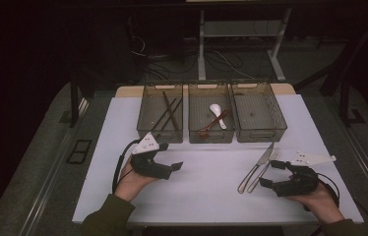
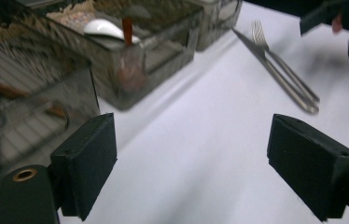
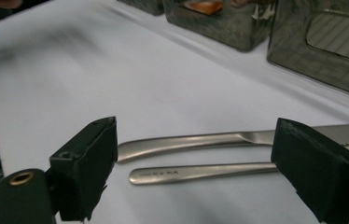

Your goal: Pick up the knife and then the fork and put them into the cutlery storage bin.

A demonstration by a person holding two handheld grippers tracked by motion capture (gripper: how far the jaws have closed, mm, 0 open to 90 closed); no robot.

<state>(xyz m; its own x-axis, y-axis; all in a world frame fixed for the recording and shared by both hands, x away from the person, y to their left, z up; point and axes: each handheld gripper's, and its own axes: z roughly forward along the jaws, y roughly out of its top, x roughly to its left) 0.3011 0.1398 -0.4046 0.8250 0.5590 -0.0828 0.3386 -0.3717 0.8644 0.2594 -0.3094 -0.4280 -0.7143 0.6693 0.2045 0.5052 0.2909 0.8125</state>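
Two handles, knife (image 3: 200, 140) and fork (image 3: 200, 171), between wide right tongs (image 3: 196, 172), left tongs (image 2: 191, 172) wide, empty

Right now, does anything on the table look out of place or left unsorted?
Yes. The knife and fork lie loose on the white table, while the right basket stands empty. The other baskets already hold chopsticks and spoons.
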